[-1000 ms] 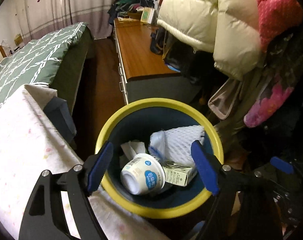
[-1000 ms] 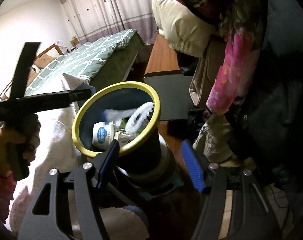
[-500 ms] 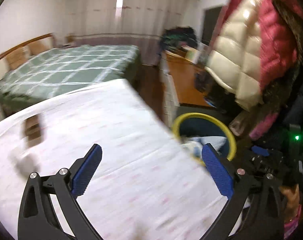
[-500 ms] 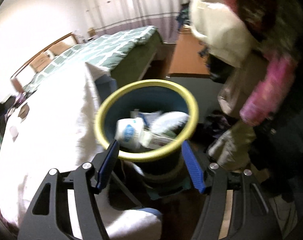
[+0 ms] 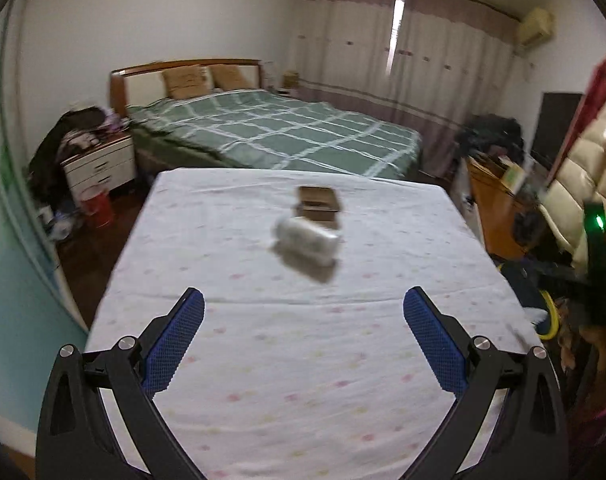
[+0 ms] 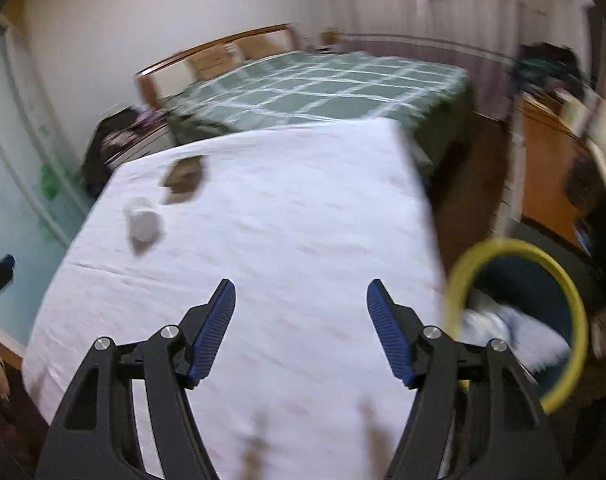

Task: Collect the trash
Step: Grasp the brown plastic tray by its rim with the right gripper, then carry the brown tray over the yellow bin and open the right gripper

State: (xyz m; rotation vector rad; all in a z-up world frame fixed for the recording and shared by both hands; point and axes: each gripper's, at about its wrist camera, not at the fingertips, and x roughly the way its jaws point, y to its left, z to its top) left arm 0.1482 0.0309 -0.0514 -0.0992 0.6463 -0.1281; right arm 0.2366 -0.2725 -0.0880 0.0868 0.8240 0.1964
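- Two trash items on the white-sheeted bench [image 5: 303,360]: a pale, blurred bottle-like piece [image 5: 306,237] lying on its side, and a small brown box [image 5: 318,202] just beyond it, touching or nearly so.
- Both lie ahead of the left hand-held gripper [image 5: 303,344], well apart from its tips; jaws spread wide, empty, over the sheet.
- Right hand-held gripper [image 6: 301,328]: jaws apart, empty; items ahead to its left.
- Yellow-rimmed bin [image 6: 575,304] just right of it, off the bench edge, white trash inside.
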